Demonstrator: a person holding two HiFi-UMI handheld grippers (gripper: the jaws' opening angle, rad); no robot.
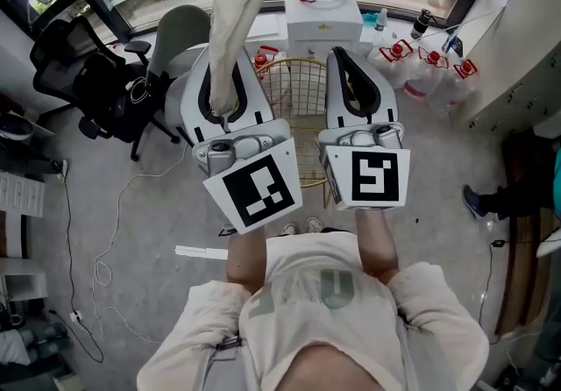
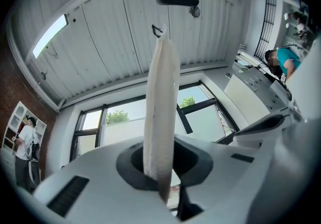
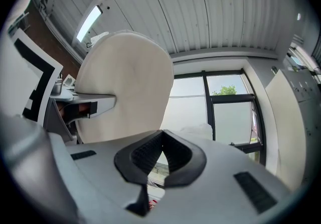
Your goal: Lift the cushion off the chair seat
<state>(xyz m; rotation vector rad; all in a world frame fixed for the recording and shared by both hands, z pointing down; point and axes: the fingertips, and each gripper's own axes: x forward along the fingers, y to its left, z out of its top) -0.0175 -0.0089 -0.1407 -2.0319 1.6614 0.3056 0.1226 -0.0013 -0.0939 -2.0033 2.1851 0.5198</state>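
A cream round cushion [image 1: 237,12] hangs in the air, edge-on in the head view, with its lower rim in my left gripper [image 1: 223,91]. The left gripper view shows the cushion [image 2: 160,107] as a thin upright slab running down between the black pads of the left gripper [image 2: 159,168], which is shut on it. Below and between my hands stands the gold wire chair [image 1: 302,87]. My right gripper [image 1: 344,65] is held up beside it, apart from the cushion. In the right gripper view the cushion [image 3: 123,87] is a broad disc at the left, and the right gripper [image 3: 161,140] is shut on nothing.
A water dispenser [image 1: 323,21] stands behind the chair. Several water jugs with red handles [image 1: 421,65] sit at the back right. A black office chair [image 1: 83,74] and a grey chair [image 1: 180,30] stand at the left. Cables [image 1: 114,231] trail over the floor.
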